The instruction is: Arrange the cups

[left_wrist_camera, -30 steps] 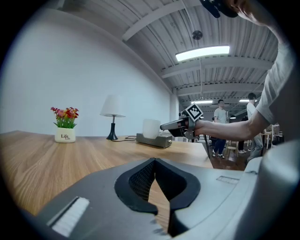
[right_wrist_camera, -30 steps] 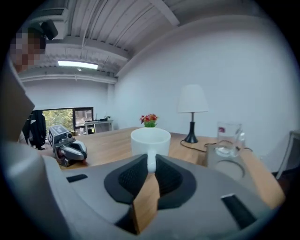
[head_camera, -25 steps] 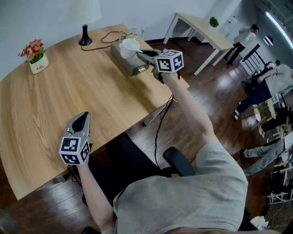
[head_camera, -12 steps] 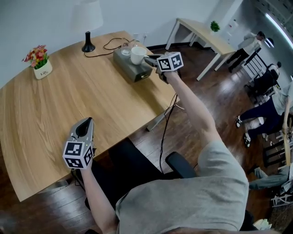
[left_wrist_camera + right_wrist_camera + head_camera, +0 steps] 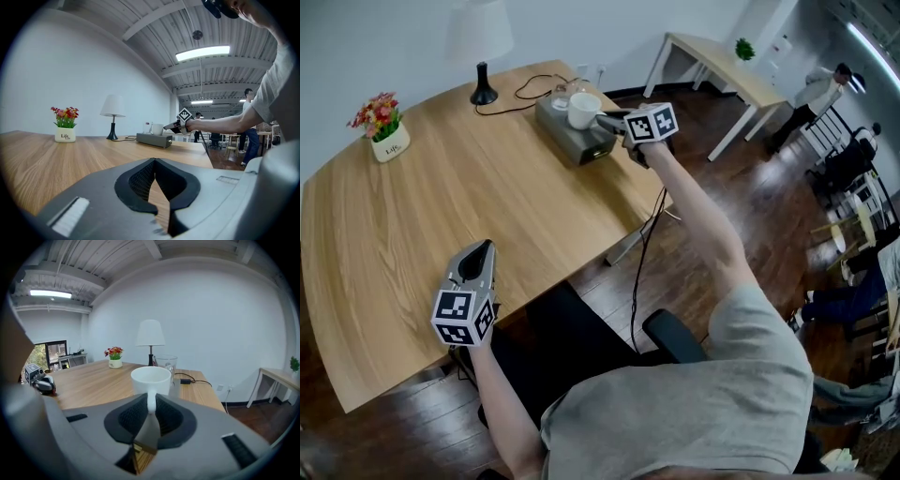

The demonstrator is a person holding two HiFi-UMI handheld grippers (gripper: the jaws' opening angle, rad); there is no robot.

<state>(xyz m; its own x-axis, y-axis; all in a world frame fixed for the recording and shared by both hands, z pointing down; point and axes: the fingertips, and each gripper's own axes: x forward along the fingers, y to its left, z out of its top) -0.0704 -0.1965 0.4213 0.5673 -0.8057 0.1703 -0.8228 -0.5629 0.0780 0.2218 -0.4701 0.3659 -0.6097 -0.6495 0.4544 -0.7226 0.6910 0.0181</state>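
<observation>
Mug, white (image 5: 584, 110) — handle clamped in right gripper (image 5: 604, 118), sits lower than a second ago over grey box (image 5: 574, 142) at table (image 5: 441, 206) far edge; left gripper (image 5: 475, 258) closed, empty, unmoved.

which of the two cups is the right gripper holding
The white mug: its handle is pinched in the jaws of the right gripper. The clear glass stands free just behind it.

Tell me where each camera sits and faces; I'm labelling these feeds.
Head view: on the person's head, looking steeply down at the table; both arms show.
Left gripper view: on the left claw, facing across the table; the right arm shows.
Right gripper view: on the right claw, facing the mug it grips.
Shared: all three show the mug and lamp.
</observation>
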